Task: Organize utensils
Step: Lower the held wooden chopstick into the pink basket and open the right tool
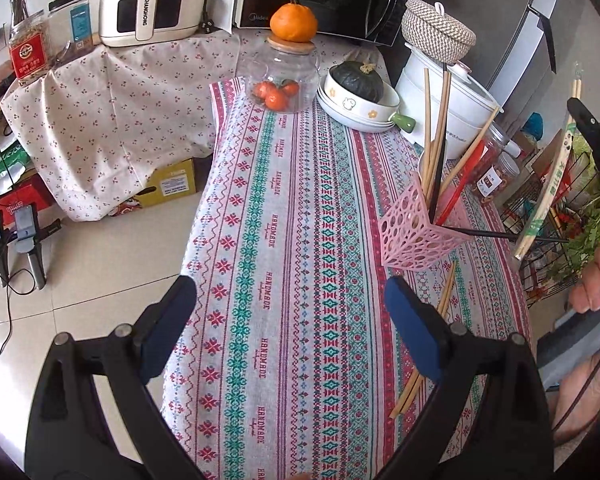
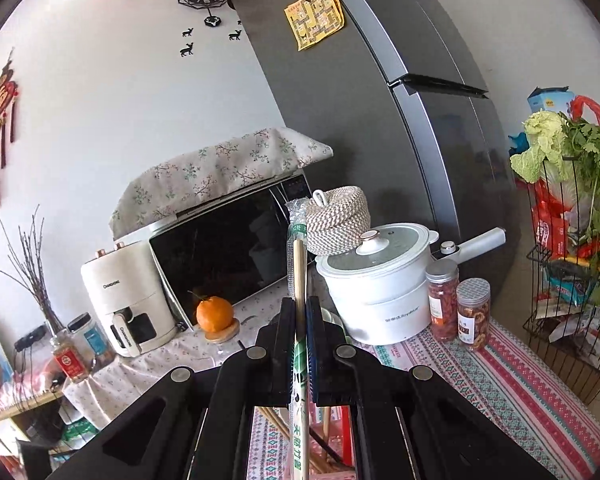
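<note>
Across the patterned tablecloth (image 1: 300,208), my pink holder (image 1: 416,236) stands tilted near the right edge, already bristling with wooden, black and red chopsticks. I judge the step in hand is dropping the wrapped chopsticks (image 2: 299,264) into it. My right gripper (image 2: 305,344) is clamped tight on that sleeved pair, held high and off to the holder's right, with the long end pointing up. To do it well I should swing over the holder's mouth, tip the pair near vertical, aim for a gap between the sticks, and release low so it doesn't bounce out. My left gripper (image 1: 292,328) hangs spread wide and empty; 1 loose wooden pair (image 1: 428,340) lies just beside its right finger.
</note>
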The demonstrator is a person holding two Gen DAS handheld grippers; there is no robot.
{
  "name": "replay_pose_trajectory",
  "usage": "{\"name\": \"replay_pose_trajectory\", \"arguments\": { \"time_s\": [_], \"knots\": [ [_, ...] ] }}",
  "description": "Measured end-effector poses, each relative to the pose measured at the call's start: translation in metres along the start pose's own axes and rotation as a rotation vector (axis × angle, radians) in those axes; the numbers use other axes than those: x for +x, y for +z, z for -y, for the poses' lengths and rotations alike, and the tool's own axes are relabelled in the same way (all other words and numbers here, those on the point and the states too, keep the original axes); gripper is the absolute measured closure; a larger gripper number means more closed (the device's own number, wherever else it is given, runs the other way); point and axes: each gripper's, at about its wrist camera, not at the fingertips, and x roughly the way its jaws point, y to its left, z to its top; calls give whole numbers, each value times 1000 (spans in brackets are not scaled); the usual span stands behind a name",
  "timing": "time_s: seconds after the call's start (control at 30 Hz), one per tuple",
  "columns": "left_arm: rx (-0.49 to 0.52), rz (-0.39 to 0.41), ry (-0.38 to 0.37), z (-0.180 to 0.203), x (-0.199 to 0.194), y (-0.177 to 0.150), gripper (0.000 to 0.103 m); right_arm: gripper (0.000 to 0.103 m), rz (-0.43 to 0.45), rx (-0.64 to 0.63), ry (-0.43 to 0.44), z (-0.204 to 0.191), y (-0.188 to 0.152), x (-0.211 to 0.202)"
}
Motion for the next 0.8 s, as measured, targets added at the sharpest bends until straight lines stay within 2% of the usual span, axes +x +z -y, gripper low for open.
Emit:
{"name": "replay_pose_trajectory", "arguments": {
  "time_s": [0.13,0.3,0.63,0.8],
  "knots": [
    [-16,-4,-14,-11,-3,0,8,98,49,-54,-62,-9,-17,24],
    [-27,-9,-42,-15,-5,-1,8,98,55,-77,-105,-11,-30,53],
    [-9,-22,-55,-10,-2,-1,8,98,79,-135,-157,-13,-48,75],
    [-6,-25,-50,-9,1,-1,8,98,40,-142,-151,-12,-58,83]
  ]
}}
